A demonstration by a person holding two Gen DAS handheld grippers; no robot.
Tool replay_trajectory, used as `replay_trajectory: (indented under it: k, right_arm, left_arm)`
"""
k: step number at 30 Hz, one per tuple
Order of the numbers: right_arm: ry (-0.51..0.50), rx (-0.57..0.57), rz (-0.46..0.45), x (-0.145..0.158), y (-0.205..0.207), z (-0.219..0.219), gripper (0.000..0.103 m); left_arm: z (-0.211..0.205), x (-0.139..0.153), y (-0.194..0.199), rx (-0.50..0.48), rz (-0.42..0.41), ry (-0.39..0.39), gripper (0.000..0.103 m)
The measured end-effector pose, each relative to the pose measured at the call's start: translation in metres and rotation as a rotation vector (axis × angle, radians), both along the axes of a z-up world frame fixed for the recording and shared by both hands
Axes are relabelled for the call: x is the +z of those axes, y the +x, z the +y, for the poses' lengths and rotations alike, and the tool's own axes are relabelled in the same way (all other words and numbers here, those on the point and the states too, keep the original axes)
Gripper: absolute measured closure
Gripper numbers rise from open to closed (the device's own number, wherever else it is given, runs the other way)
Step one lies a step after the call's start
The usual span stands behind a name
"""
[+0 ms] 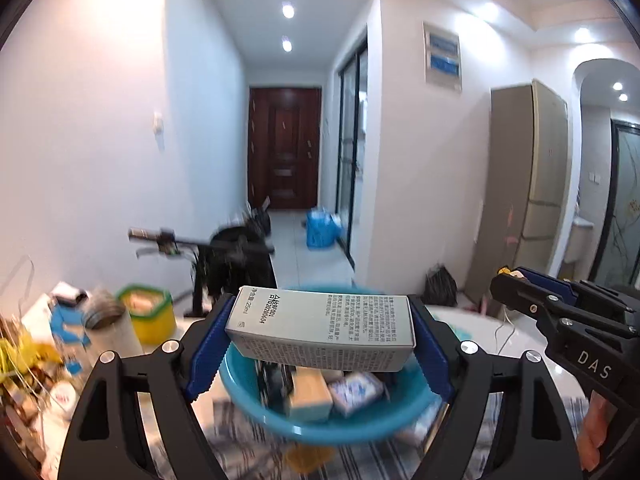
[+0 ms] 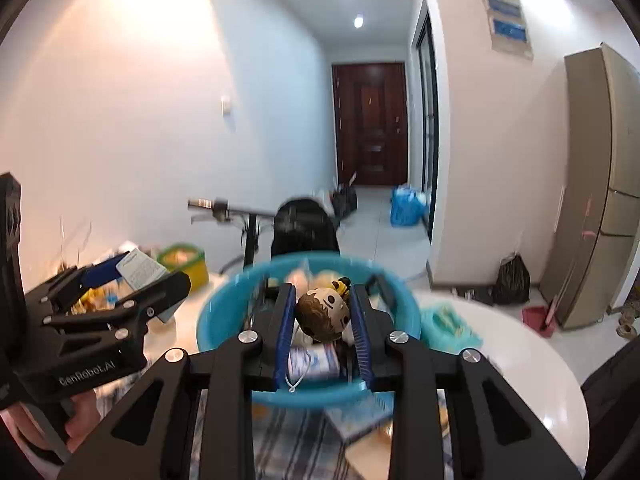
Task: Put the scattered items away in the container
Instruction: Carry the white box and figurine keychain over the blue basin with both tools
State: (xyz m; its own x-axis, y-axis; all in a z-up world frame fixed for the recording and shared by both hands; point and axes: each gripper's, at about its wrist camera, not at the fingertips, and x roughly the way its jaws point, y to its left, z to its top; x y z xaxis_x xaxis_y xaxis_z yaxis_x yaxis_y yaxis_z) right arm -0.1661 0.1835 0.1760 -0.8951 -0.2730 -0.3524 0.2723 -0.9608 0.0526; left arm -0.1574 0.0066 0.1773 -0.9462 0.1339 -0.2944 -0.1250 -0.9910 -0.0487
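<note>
My left gripper (image 1: 320, 328) is shut on a long grey carton (image 1: 320, 330) with printed text, held crosswise between the blue pads, above the blue basin (image 1: 240, 384). Several small boxes lie in the basin. My right gripper (image 2: 322, 316) is shut on a small brown doll head with a white face (image 2: 322, 314), a white string hanging under it, over the near side of the same blue basin (image 2: 216, 320). In the left wrist view the right gripper (image 1: 516, 284) shows at the right edge; in the right wrist view the left gripper (image 2: 132, 276) with its carton (image 2: 140, 270) shows at the left.
The basin stands on a white round table (image 2: 520, 360) with a striped cloth (image 1: 248, 448) under it. A green-rimmed yellow tub (image 1: 148, 312), a white jar and cluttered packets sit at the table's left. A bicycle handlebar (image 1: 160, 236), a fridge and a hallway lie beyond.
</note>
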Motion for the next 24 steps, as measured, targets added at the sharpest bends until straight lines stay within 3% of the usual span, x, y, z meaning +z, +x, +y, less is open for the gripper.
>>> replay_trajectory:
  k: [6,11,15,19,24]
  right_arm:
    - [-0.048,-0.008,0.093,0.034,-0.008,-0.003,0.076]
    - [0.008,-0.008,0.177,0.051,-0.013,-0.018,0.076]
    - [-0.022,-0.017,0.209,0.057,-0.017,-0.018,0.076]
    - [-0.002,-0.085,0.279,0.064,-0.019,-0.020,0.076]
    - [-0.043,-0.073,0.306,0.071,-0.022,-0.017,0.076]
  left_arm:
    - [0.007,0.038,0.006,0.035,0.148,-0.021,0.019]
    - [0.007,0.061,0.006,0.031,0.249,0.003,0.019]
    - [0.003,0.073,0.008,0.027,0.289,0.020,0.019]
    - [0.008,0.079,0.006,0.038,0.318,-0.005,0.019]
    - [0.017,0.080,0.000,0.042,0.337,-0.039,0.019]
